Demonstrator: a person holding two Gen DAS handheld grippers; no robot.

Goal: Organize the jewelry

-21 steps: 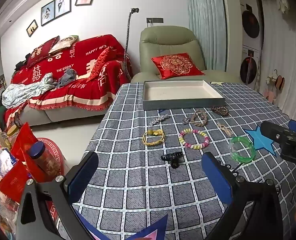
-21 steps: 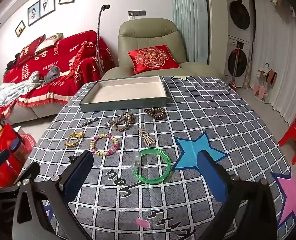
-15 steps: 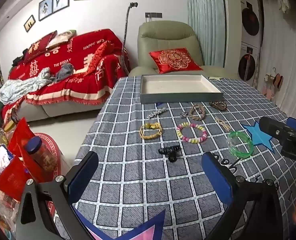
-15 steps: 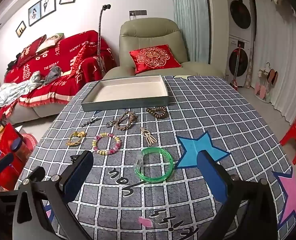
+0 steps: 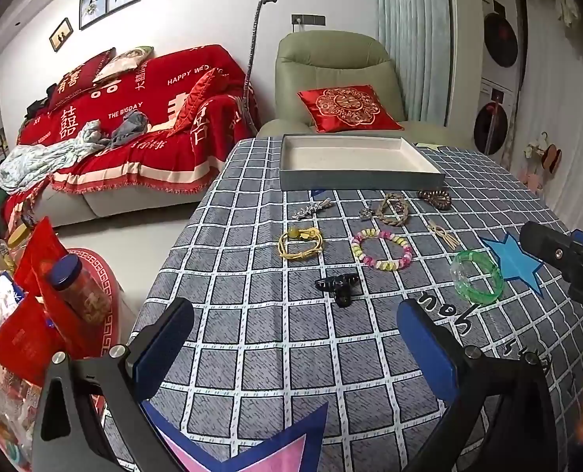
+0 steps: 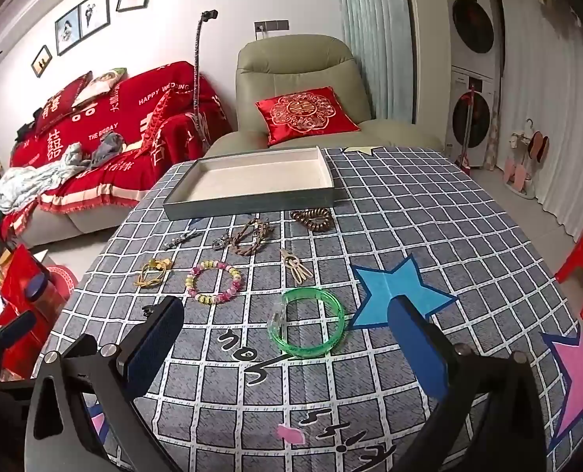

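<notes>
1. The left gripper (image 5: 295,338) has its jaws wide apart, with nothing between them; it hangs over the near part of the table (image 5: 252,354), which wears a grey checked cloth.
2. The right gripper (image 6: 287,338) also has its jaws fully apart and holds nothing. In its view the green bangle (image 6: 306,322) lies on the cloth between the two blue pads, not touched by them.
3. An empty grey tray (image 5: 358,181) with a pale inside stands at the far side of the table, in front of a green armchair (image 5: 330,67).
4. All the jewelry lies on the cloth, on the near side of the tray and apart from it.
5. Nearest to the tray are a silver brooch (image 5: 311,209), a braided rope bracelet (image 5: 392,209) and a dark brown bead bracelet (image 5: 434,198).
6. Closer to the grippers lie a yellow cord bracelet (image 5: 301,243), a pink and yellow bead bracelet (image 5: 382,249) and a small gold hair clip (image 5: 442,234).
7. A black claw clip (image 5: 338,285) lies just ahead of the left gripper.
8. A blue star (image 6: 393,291) printed on the cloth is just to the right of the green bangle.
</notes>
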